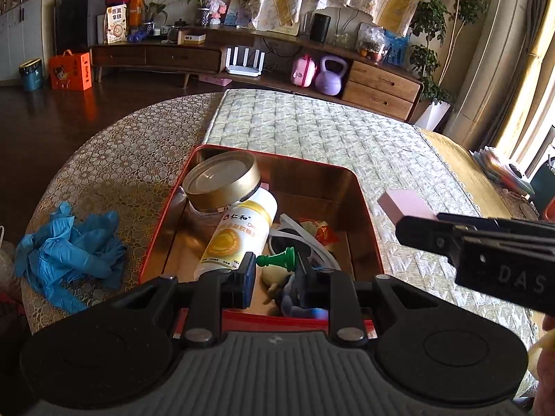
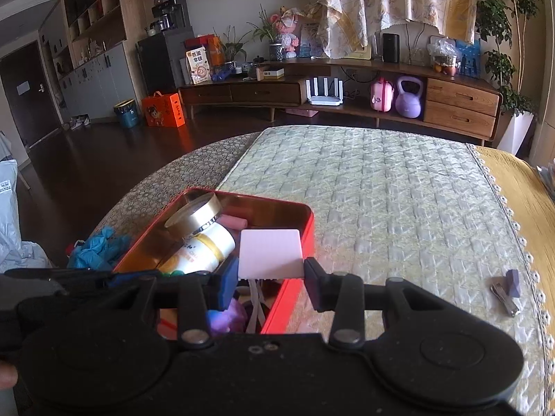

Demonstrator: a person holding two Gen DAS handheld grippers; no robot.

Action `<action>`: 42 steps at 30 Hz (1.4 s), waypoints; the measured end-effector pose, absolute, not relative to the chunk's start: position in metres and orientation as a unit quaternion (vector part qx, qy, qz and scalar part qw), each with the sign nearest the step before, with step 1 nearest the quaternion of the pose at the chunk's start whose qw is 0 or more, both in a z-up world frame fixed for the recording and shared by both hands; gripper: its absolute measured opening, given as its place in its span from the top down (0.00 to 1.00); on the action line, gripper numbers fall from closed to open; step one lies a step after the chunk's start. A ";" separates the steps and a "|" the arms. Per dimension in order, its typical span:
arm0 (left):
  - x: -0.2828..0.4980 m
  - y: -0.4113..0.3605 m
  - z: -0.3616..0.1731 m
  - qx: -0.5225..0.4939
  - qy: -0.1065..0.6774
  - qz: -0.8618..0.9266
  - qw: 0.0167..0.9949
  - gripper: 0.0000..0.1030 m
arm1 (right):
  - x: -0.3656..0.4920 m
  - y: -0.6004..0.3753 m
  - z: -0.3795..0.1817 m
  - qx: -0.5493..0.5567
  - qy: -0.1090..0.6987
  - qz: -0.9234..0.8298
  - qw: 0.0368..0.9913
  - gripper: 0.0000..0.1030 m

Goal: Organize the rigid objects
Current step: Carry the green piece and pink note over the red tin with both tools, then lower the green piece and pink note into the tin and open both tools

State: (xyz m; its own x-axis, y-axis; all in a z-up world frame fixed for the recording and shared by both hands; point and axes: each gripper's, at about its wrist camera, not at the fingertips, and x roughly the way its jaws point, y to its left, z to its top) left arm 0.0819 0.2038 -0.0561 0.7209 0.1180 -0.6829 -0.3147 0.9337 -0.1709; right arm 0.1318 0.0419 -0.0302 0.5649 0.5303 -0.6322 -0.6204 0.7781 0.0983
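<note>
**Red tin, two grippers, pink block in grasp**

Right gripper [image 2: 271, 272]: clenched on a pale pink rectangular block [image 2: 270, 253], held by its lower edge between blue pad and black pad, flat face up toward the camera. Poised level over the near right wall of the red tin [image 2: 307, 228], fingers pointing toward the far room. Seen from the left wrist as a black bar entering from the right with the block [image 1: 406, 204] at its tip, beside the tin's right rim.

Left gripper [image 1: 275, 277]: low over the near rim of the red tin [image 1: 360, 194], jaws parted, nothing between them. Green chess pawn [image 1: 279, 258] lying on its side inside the tin, just beyond the fingertips.

Tin contents: gold-lidded jar [image 1: 222, 180] in the far left corner; white supplement bottle with yellow label [image 1: 239, 239] leaning against it; white-framed sunglasses [image 1: 301, 242]; small pink cylinder [image 2: 234, 222] at the back.

Surroundings: quilted mat [image 2: 381, 190] under the tin; crumpled blue gloves [image 1: 69, 249] left of the tin; nail clipper [image 2: 504, 298] and small purple piece [image 2: 513, 282] well apart to the right.
</note>
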 end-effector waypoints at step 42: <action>0.122 0.210 -0.090 -0.113 0.386 0.087 0.911 0.76 | 0.157 0.051 -0.044 -0.053 0.375 0.352 0.856 0.50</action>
State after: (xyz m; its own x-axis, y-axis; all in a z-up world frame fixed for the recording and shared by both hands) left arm 0.1217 0.2095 -0.0897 0.6866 0.0718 -0.7235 -0.2468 0.9590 -0.1390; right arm 0.1569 0.0514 -0.0443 0.4716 0.5624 -0.6792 -0.6417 0.7472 0.1731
